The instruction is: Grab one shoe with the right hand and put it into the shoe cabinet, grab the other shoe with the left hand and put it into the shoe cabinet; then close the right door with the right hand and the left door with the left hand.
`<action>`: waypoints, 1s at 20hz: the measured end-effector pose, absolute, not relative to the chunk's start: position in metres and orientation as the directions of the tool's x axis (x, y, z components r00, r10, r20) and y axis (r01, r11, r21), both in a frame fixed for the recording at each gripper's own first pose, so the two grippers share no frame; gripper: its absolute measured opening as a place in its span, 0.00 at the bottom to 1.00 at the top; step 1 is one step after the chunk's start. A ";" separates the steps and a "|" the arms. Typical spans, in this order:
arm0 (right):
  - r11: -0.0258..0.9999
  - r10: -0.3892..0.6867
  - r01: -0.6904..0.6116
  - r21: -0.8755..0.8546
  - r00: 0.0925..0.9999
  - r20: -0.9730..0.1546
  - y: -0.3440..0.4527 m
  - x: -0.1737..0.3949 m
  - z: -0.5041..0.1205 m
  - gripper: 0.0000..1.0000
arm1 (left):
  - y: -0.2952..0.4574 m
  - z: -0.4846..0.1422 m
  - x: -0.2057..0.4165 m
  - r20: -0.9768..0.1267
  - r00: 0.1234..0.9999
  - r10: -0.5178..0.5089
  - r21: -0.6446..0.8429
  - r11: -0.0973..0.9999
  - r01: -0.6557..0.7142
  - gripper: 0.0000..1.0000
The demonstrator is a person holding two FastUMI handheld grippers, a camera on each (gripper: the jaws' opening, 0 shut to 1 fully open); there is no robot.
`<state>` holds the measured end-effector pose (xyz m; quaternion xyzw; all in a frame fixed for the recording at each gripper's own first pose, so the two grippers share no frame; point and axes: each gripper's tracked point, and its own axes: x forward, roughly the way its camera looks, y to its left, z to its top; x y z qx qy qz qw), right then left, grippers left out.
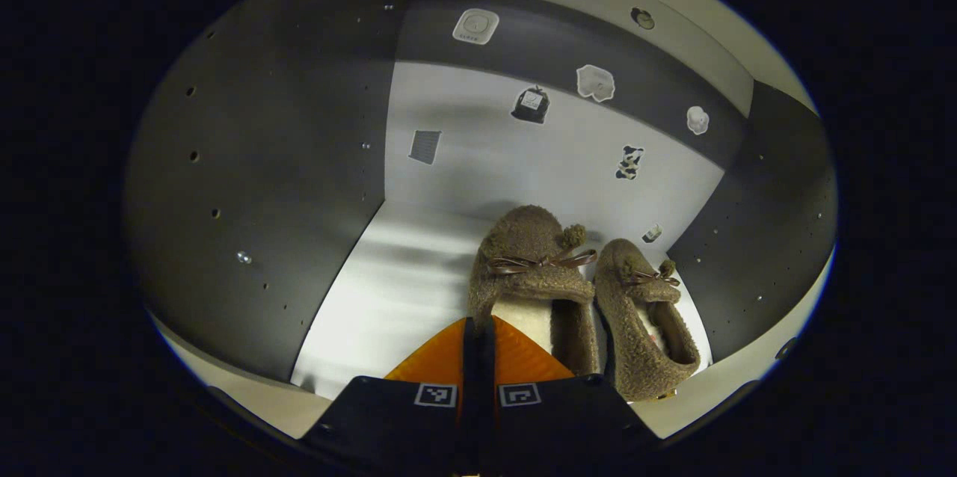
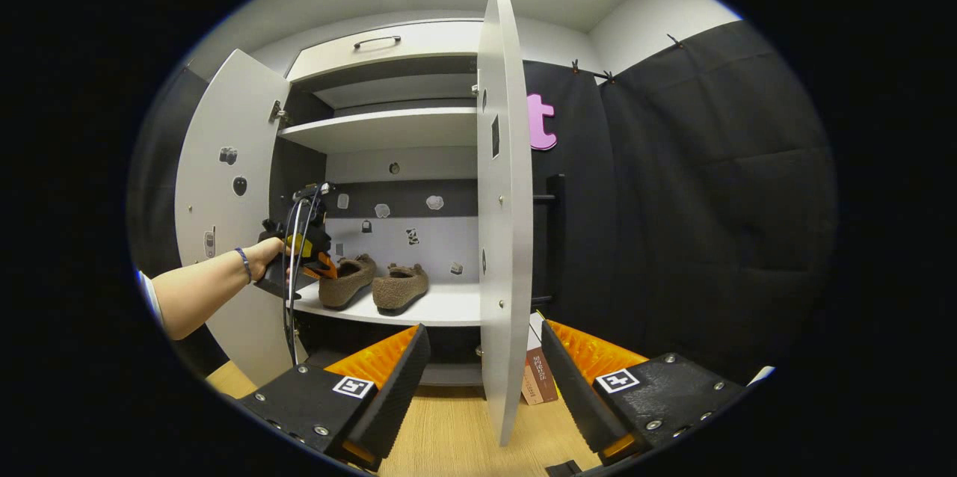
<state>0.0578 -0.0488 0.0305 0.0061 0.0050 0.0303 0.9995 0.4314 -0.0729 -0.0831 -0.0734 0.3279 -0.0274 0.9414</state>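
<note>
Two fuzzy brown shoes with bows stand side by side on the cabinet's white shelf [image 1: 389,290], toes toward the back wall. My left gripper [image 1: 478,327] is shut, its fingers pinching the heel rim of the left shoe [image 1: 531,260]; the right shoe [image 1: 643,312] rests free beside it. From the right gripper view, a hand holds that left gripper [image 2: 314,262] at the heel of the left shoe [image 2: 348,279], next to the right shoe [image 2: 400,286]. My right gripper [image 2: 482,357] is open and holds nothing, low in front of the cabinet, with the edge of the right door [image 2: 505,200] straight ahead.
Both cabinet doors stand open; the left door [image 2: 224,200] swings out behind the person's forearm. An upper shelf [image 2: 381,129] and a drawer sit above. A small book-like item [image 2: 540,381] leans on the wooden floor [image 2: 448,432] by the right door. Stickers dot the back wall.
</note>
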 end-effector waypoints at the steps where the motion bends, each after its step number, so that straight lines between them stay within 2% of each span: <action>1: 0.998 0.059 -0.058 0.017 0.998 -0.013 -0.049 0.058 0.030 0.92 | -0.072 -0.085 0.432 -0.619 0.779 -0.100 -0.154 0.988 0.005 0.06; 4: 0.998 0.059 -0.058 0.033 0.998 -0.028 -0.049 0.056 0.026 0.92 | -0.070 -0.075 0.430 -0.597 0.796 -0.097 -0.148 0.989 0.010 0.14; 6: 0.997 0.062 -0.061 0.042 0.998 -0.031 -0.049 0.053 0.025 0.92 | -0.078 -0.057 0.423 -0.557 0.821 -0.128 -0.167 0.985 0.040 0.16; 7: 0.997 0.064 -0.063 0.044 0.997 -0.031 -0.049 0.052 0.025 0.92 | -0.078 -0.047 0.416 -0.541 0.831 -0.127 -0.161 0.986 0.046 0.27; 8: 0.997 0.066 -0.064 0.044 0.997 -0.030 -0.050 0.051 0.025 0.92 | -0.077 -0.037 0.411 -0.520 0.845 -0.122 -0.153 0.987 0.048 0.28; 10: 0.997 0.065 -0.064 0.043 0.997 -0.028 -0.053 0.049 0.025 0.92 | -0.076 -0.012 0.397 -0.464 0.879 -0.112 -0.139 0.989 0.053 0.56; 13: 0.997 0.059 -0.058 0.045 0.998 -0.029 -0.062 0.046 0.024 0.92 | -0.073 0.022 0.369 -0.380 0.920 -0.095 -0.137 0.989 0.046 0.55; 14: 0.997 0.057 -0.056 0.046 0.998 -0.032 -0.066 0.045 0.022 0.92 | -0.070 0.033 0.357 -0.354 0.932 -0.080 -0.130 0.991 0.036 0.68; 15: 0.998 0.054 -0.053 0.046 0.998 -0.035 -0.070 0.044 0.021 0.92 | -0.068 0.045 0.347 -0.321 0.944 -0.072 -0.121 0.992 0.034 0.76; 16: 0.998 0.051 -0.049 0.046 0.998 -0.038 -0.075 0.044 0.020 0.92 | -0.068 0.057 0.336 -0.287 0.955 -0.074 -0.115 0.992 0.043 0.70; 18: 0.998 0.039 -0.037 0.042 0.999 -0.039 -0.087 0.046 0.018 0.92 | -0.067 0.078 0.311 -0.233 0.969 -0.078 -0.103 0.993 0.055 0.80; 19: 0.999 0.032 -0.031 0.037 0.999 -0.037 -0.093 0.046 0.017 0.92 | -0.065 0.087 0.298 -0.208 0.975 -0.073 -0.095 0.994 0.054 0.80; 20: 0.999 0.021 -0.020 0.032 0.999 -0.034 -0.100 0.048 0.016 0.92 | -0.064 0.093 0.285 -0.187 0.980 -0.067 -0.087 0.995 0.051 0.75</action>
